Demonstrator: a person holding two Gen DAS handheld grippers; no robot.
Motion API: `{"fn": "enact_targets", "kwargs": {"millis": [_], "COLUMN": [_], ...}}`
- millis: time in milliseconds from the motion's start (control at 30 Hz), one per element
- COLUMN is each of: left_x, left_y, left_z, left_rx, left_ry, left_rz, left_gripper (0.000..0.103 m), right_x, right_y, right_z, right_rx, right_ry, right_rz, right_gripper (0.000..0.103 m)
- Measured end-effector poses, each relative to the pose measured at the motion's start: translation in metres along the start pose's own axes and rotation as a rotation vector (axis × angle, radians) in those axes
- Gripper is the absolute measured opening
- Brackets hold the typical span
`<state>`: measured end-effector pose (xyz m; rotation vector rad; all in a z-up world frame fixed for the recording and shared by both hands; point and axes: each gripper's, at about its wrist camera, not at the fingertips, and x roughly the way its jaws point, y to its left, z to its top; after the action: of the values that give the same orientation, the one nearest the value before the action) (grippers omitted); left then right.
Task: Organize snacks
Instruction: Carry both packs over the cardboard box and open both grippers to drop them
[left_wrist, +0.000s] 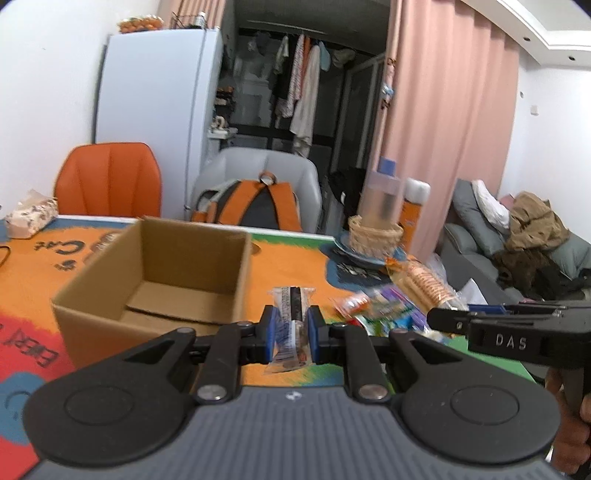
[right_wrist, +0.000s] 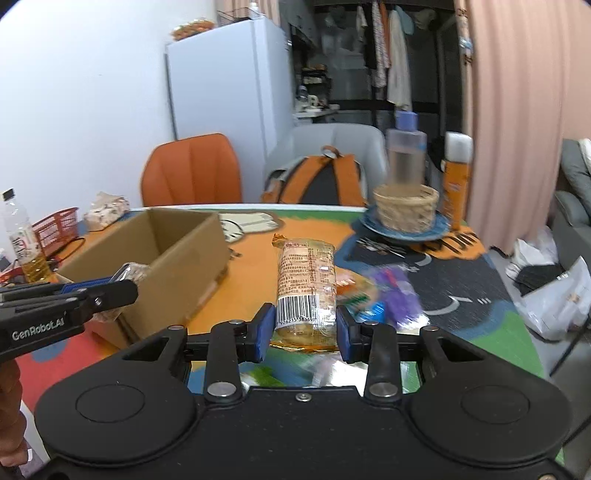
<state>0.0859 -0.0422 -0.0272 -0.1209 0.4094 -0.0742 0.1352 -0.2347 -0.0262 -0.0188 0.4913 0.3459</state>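
Left wrist view: our left gripper (left_wrist: 291, 330) clamps a clear-wrapped snack bar (left_wrist: 291, 325), lower centre. Our right gripper (right_wrist: 306, 332) clamps a cracker pack (right_wrist: 306, 284) right of the cardboard box (right_wrist: 162, 251).

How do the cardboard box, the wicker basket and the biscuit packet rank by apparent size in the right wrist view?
1. cardboard box, clearly largest.
2 and 3. biscuit packet and wicker basket look about alike. The packet sits close to the camera in the right gripper, so I won't rank those two.
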Motion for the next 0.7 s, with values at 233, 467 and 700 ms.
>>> {"fn": "enact_targets", "kwargs": {"millis": [233,467,700], "left_x": [-0.004,-0.005,0.003], "left_y": [0.026,0.048,0.074], "left_z": [0.015,0.025,0.032], "left_rx": [-0.022,-0.047,-0.09], "left_ry": [-0.032,-0.047,-0.049], "left_rz": [0.045,0.086,0.117], "left_gripper": [0.017,0.017,0.017], "right_x": [0.007,0.014,0.032], "right_y": [0.033,0.062,0.083], "right_z": [0.013,0.027,0.039], "right_rx": [-0.01,-0.043,-0.057], "right_ry": [-0.018,-0.041,-0.048], "right_rz": [0.062,0.111,0.124], "right_gripper": [0.036,0.036,0.036]}}
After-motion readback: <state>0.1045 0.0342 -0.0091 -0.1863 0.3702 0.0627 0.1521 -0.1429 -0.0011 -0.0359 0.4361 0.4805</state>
